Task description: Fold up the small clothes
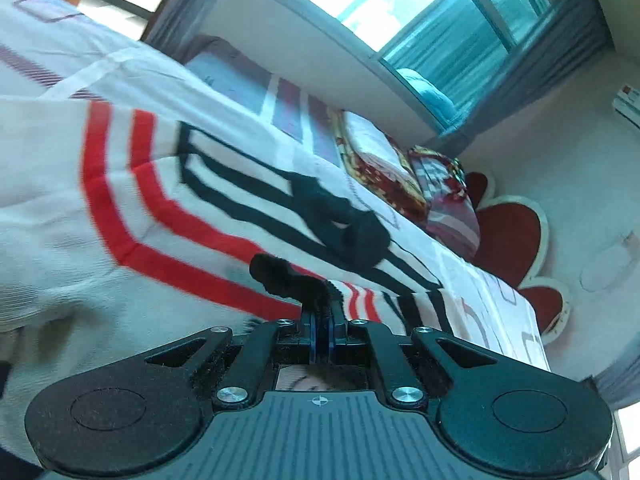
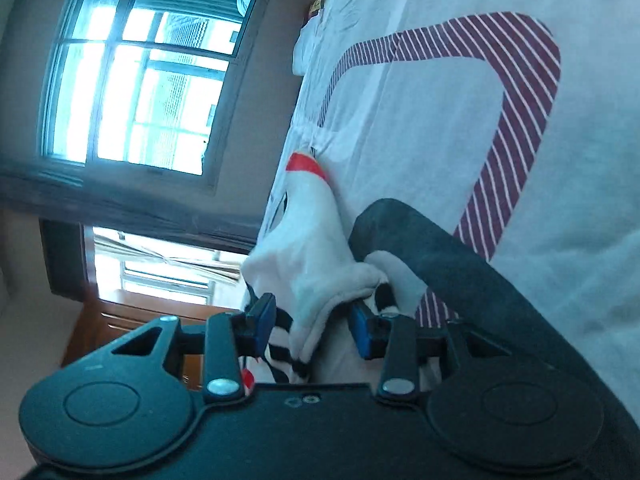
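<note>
A small white garment (image 1: 132, 184) with red and black stripes fills the left wrist view, spread over the bed. My left gripper (image 1: 320, 312) is shut on the garment's black-trimmed edge (image 1: 288, 280), jaws pressed together. In the right wrist view the same white garment (image 2: 308, 256) bunches between the jaws of my right gripper (image 2: 316, 326). Those jaws stand apart, the cloth lying loosely in the gap. A red stripe (image 2: 306, 165) shows at the garment's far end. A dark band of the garment (image 2: 432, 248) curves to the right of the fingers.
The bed sheet (image 2: 440, 120) is white with maroon striped shapes. Folded patterned quilts (image 1: 384, 168) and a red headboard (image 1: 516, 236) lie at the bed's far end. A window (image 2: 136, 80) and a wooden cabinet (image 2: 120, 320) stand beyond the bed edge.
</note>
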{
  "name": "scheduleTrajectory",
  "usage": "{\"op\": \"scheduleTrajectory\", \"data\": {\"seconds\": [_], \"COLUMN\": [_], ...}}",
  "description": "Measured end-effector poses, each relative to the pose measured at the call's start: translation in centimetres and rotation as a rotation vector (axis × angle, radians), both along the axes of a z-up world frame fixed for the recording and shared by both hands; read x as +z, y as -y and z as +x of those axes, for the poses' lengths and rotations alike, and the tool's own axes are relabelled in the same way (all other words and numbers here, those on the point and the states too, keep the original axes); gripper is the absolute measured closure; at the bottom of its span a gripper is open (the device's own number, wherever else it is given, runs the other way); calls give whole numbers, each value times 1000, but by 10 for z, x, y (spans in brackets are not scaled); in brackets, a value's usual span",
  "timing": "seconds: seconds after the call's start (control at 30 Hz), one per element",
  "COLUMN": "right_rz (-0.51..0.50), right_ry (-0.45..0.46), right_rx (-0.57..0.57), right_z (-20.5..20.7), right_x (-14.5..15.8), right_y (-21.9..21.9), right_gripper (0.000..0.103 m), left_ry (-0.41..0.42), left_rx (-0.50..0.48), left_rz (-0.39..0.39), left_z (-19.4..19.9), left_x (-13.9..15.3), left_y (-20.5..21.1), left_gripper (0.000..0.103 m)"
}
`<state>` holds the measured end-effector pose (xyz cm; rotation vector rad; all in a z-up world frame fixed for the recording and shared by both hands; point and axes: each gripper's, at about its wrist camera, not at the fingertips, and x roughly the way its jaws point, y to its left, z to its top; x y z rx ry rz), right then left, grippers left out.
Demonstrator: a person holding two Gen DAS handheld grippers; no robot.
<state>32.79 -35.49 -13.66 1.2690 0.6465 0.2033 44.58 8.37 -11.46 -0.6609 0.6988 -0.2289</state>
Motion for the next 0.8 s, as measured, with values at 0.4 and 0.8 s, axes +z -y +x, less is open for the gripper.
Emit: {"op": "scheduleTrajectory", "data": {"seconds": [0.4, 0.8], "right_rz": [39, -191], "right_ry": [-21, -18], "right_rx": [-22, 117], "right_z": [5, -5], "right_x": [-18, 6], "right_y": [5, -5], "right_gripper": [95, 76], "left_ry": [-18, -57], "left_rx": [49, 20], "left_rz": [15, 124], "left_z": [0, 3], "left_x": [-17, -33], "left_y": [-10, -1], "left_gripper": [98, 98]}}
